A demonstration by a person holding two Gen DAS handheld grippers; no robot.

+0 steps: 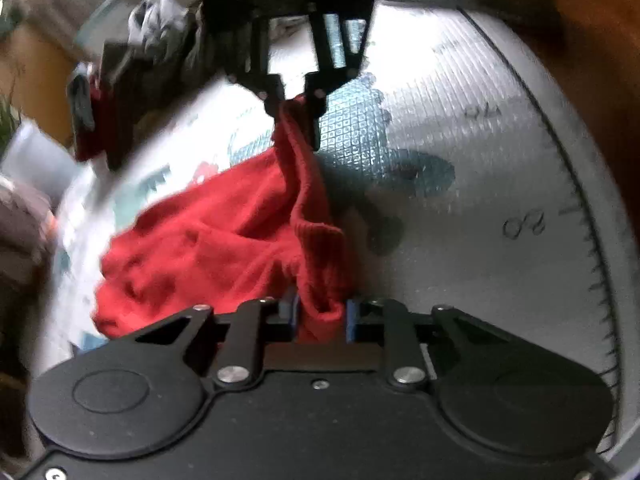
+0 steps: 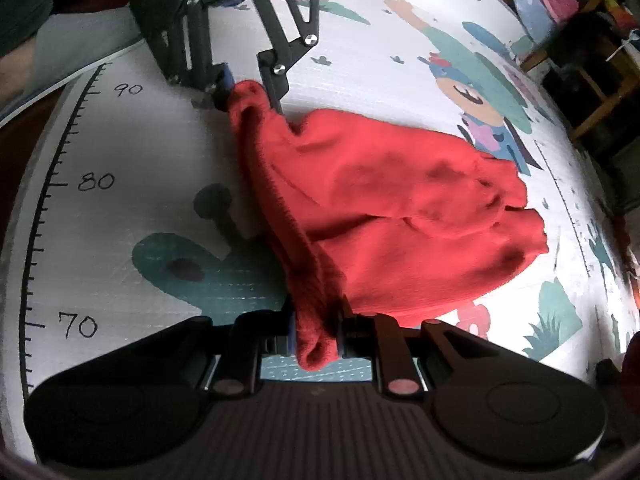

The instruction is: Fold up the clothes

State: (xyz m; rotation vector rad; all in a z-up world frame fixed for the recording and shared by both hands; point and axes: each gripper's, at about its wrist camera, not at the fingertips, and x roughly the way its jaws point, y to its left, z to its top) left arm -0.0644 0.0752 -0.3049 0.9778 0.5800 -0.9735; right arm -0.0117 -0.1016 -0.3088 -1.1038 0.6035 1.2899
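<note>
left wrist view: my left gripper (image 1: 320,316) is clamped on the ribbed edge of the red garment (image 1: 208,248), which lies bunched on the play mat (image 1: 460,160).

right wrist view: my right gripper (image 2: 316,336) is pinched on the same hem. best to pull the hem taut before laying it flat.

A white foam play mat (image 2: 120,152) covers the surface, printed with a black ruler scale (image 2: 44,184) numbered 70, 80 and 90, a teal shape (image 2: 224,280), green bushes (image 2: 554,312) and a cartoon child (image 2: 476,96). A blurred heap of dark and grey clothing (image 1: 132,76) sits at the mat's far edge.
</note>
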